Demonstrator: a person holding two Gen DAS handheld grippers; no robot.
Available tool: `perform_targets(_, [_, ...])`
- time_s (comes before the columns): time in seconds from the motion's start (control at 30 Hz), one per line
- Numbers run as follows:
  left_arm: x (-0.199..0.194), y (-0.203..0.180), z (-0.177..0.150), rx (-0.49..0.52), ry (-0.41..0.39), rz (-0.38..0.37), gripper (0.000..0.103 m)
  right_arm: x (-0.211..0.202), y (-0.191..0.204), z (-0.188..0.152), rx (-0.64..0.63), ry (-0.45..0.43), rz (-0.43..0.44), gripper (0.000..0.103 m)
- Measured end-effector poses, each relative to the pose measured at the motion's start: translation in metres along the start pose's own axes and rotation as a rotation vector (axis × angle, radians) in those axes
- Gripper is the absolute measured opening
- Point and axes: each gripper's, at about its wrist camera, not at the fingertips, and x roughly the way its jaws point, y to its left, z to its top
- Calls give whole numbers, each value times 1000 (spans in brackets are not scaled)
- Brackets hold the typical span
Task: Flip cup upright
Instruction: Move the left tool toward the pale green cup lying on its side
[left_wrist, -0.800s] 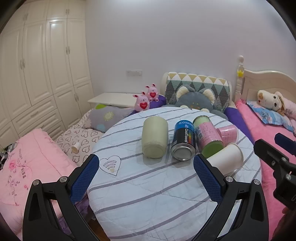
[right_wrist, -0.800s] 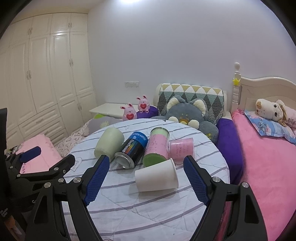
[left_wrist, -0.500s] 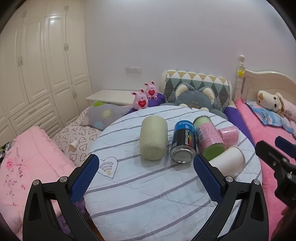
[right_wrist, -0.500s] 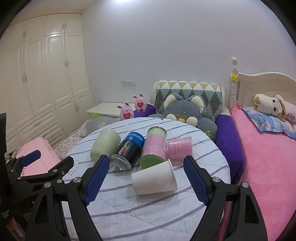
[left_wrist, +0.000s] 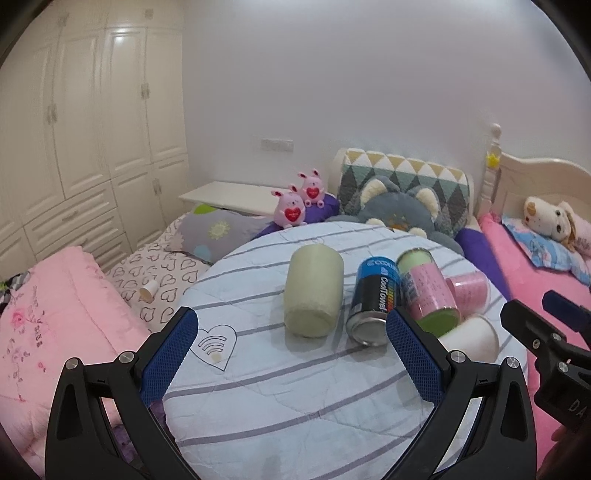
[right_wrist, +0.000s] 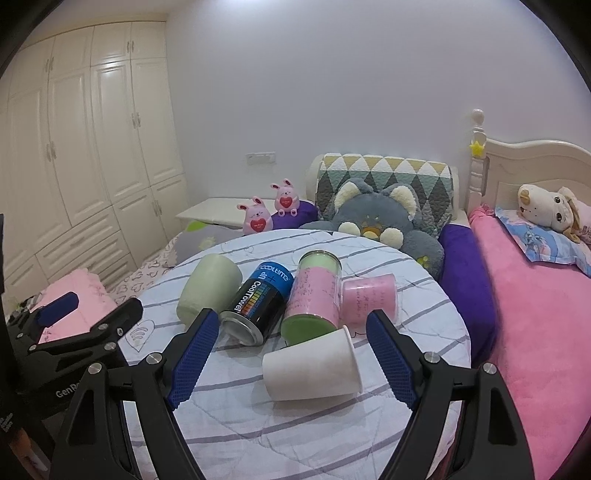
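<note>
A white paper cup (right_wrist: 312, 365) lies on its side on the round striped table (right_wrist: 258, 424), just ahead of my open right gripper (right_wrist: 288, 362); it also shows in the left wrist view (left_wrist: 472, 341). A pale green cup (left_wrist: 313, 295) lies on its side ahead of my open left gripper (left_wrist: 288, 350); it also shows in the right wrist view (right_wrist: 208, 286). A small pink cup (right_wrist: 369, 297) lies on its side behind the white one. Both grippers are empty and apart from the cups.
A black and blue can (right_wrist: 258, 306) and a pink and green can (right_wrist: 314, 299) lie between the cups. Plush toys (right_wrist: 380, 218) sit behind the table. A pink bed (right_wrist: 535, 295) is right, pink bedding (left_wrist: 48, 325) left, wardrobes (right_wrist: 92, 147) far left.
Both wrist cameras have shifted slightly, with the table and cups sitting a little lower and closer in view. Nothing on the table has moved; both grippers stay open.
</note>
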Motion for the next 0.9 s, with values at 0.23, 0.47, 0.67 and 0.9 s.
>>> perform_targets(0.23, [-1, 6, 0, -23, -54, 54, 103, 5, 0, 3, 5, -16, 37, 83])
perform_targets(0.47, [8, 6, 0, -12, -30, 68, 103, 10, 0, 5, 2, -3, 35, 83])
perform_targets(0.67, [14, 12, 3, -21, -25, 86, 103, 16, 0, 8, -1, 7, 43, 83])
perform_targets(0.9, [25, 15, 3, -24, -1, 97, 103, 27, -4, 8, 14, 23, 38, 83])
